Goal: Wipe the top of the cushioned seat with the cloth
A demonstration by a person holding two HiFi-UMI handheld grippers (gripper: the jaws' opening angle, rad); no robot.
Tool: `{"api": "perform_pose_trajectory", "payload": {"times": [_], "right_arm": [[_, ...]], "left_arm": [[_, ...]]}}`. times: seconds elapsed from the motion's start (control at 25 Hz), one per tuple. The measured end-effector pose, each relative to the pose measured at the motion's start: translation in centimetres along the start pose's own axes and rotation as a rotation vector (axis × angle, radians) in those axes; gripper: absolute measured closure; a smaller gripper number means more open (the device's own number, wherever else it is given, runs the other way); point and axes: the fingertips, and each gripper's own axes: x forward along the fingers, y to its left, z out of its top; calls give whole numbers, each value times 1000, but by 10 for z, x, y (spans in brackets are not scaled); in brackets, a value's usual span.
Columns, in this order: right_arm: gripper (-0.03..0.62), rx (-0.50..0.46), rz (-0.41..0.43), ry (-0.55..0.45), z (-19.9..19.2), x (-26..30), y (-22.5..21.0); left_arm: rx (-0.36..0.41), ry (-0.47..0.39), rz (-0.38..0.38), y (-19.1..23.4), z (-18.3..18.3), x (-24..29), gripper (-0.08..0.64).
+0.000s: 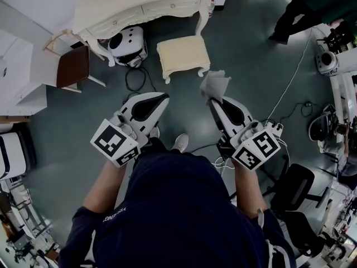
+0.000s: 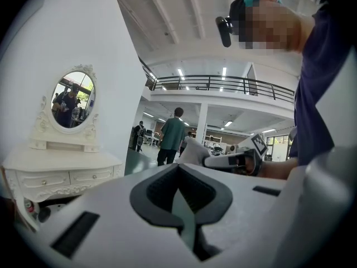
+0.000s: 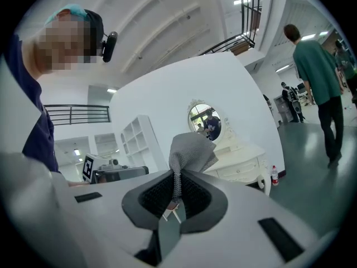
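Note:
The cushioned seat (image 1: 183, 54), a cream stool with carved white legs, stands on the floor ahead of me in the head view. My right gripper (image 1: 212, 100) is shut on a grey cloth (image 1: 214, 85) that sticks up from its jaws, held in the air short of the stool's near right corner. In the right gripper view the cloth (image 3: 189, 151) rises crumpled from the closed jaws. My left gripper (image 1: 165, 97) is held beside it, jaws shut with nothing between them. It points up and away from the stool.
A white dressing table (image 1: 139, 5) with an oval mirror (image 2: 73, 99) stands behind the stool, a round white device (image 1: 127, 44) under it. A brown chair (image 1: 72, 66) is to the left. Cables (image 1: 290, 80) cross the floor. A person (image 3: 319, 77) walks on the right.

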Motion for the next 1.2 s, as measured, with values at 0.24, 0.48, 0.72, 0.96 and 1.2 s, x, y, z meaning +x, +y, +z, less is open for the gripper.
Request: {"api": "perform_pose_trajectory", "payload": {"times": [0.24,0.48,0.72,0.96,1.2], "right_arm": [[551,9,8,-4,2,-5,-17],[551,12,-1,0,8,-3,-38],[551,15,-24,2,14,11,-61],[551,24,-28,21,16,41,-78],[551,28,-39,43,25,99,-91]], "left_arm": [[5,-1,10,0,0,18,552],[-7,0,9,11,-1,38,552],[-11,-2,-9,32,3,59,552],[-28,5,-15,65,4,71,552],[-57,11,-16,127,11,74,552]]}}
